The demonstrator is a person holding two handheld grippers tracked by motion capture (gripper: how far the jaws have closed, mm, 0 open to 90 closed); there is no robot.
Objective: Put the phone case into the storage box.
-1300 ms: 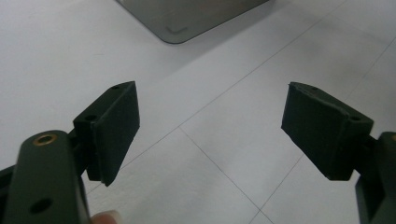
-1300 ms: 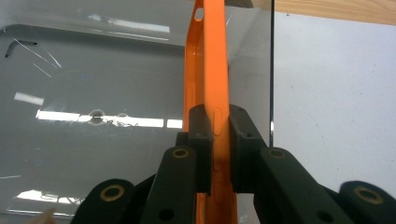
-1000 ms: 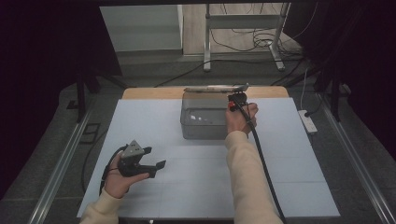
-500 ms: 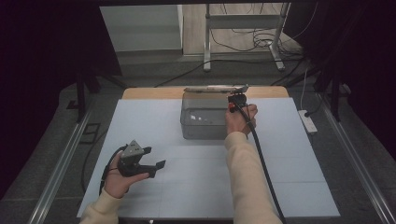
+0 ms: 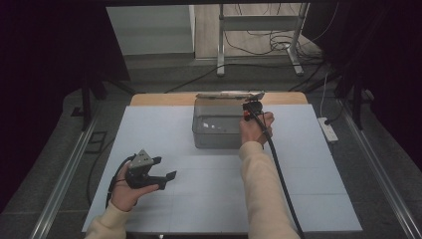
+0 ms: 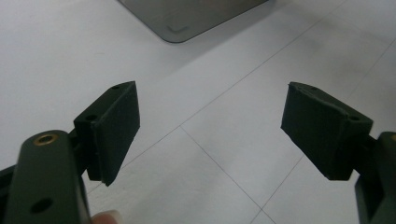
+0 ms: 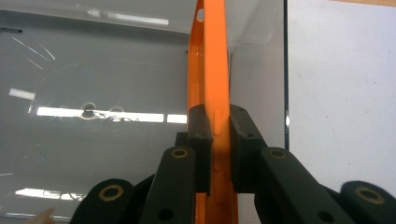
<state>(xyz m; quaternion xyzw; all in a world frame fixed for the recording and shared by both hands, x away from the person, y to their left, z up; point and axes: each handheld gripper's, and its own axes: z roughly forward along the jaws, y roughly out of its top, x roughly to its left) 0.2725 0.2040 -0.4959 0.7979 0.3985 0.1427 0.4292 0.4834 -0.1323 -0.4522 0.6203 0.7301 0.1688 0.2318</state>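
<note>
A grey open box stands at the far middle of the white table. In the right gripper view a thin orange case, seen edge-on, hangs over the box's inside near its right wall, and my right gripper is shut on its edge. From above, my right gripper sits over the box's right end, pointing down. My left gripper rests low at the near left of the table, held in a hand. Its jaws stand wide open with only bare table between the pads.
The box's lid or a flat piece lies along the far wooden edge behind the box. A cable trails from the right gripper along the forearm. A power strip lies off the table's right side. A corner of the box shows ahead of the left gripper.
</note>
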